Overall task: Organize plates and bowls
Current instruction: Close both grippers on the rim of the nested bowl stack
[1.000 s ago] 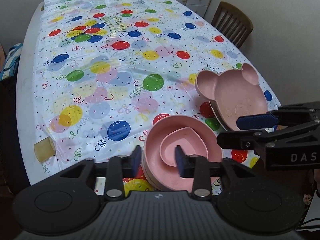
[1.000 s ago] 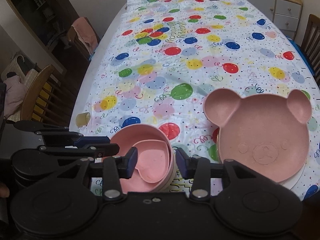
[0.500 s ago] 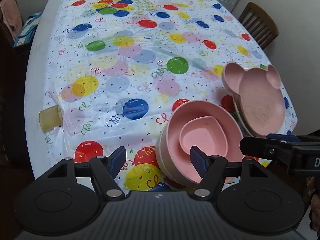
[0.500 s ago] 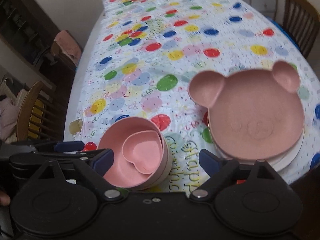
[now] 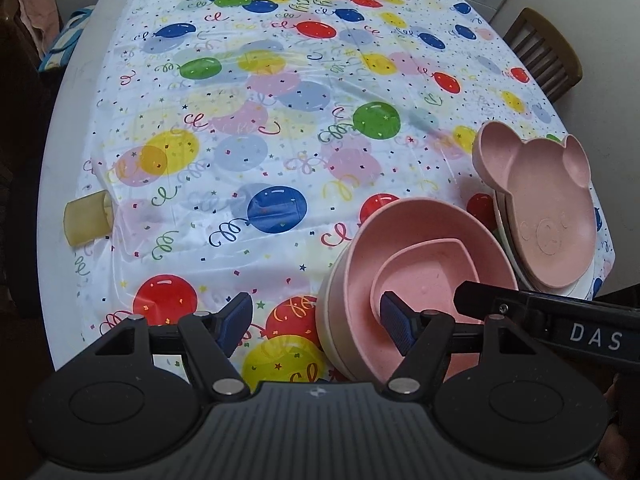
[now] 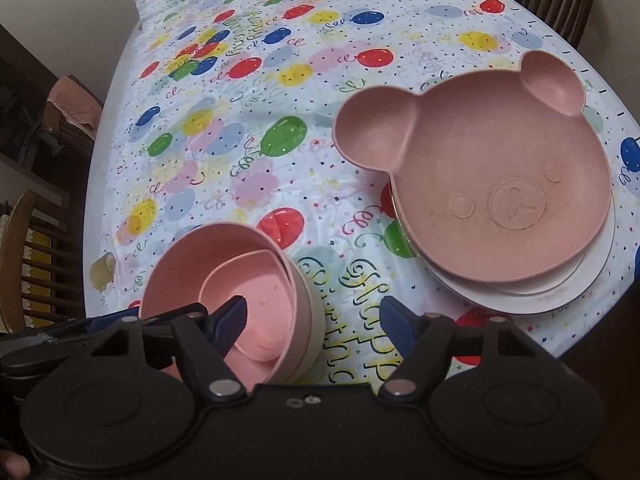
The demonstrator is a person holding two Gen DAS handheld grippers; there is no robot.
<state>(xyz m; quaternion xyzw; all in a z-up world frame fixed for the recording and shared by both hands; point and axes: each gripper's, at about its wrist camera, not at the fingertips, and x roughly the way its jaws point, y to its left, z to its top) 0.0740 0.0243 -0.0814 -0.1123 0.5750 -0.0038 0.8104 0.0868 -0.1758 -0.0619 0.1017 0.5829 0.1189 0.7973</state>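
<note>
Straddling the pink bowl stack (image 5: 420, 264), the left tool (image 5: 316, 322) stands apart; the right tool (image 6: 312, 326), narrowing, spans its 3 o'clock wall; bear plate (image 6: 488, 168) at 2 o'clock.

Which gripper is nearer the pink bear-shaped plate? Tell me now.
Right. The right gripper hangs between the stacked pink bowls and the pink bear-shaped plate, its jaws closing on nothing. The left gripper straddles the bowls' far rim.

Pink dishes on balloon-printed cloth

White tablecloth (image 5: 280, 152) with red, blue, green, yellow balloons; pink bowl (image 5: 424, 264), pink bear-face plate (image 6: 492, 184) over white plate (image 6: 520, 300) at three o'clock.
</note>
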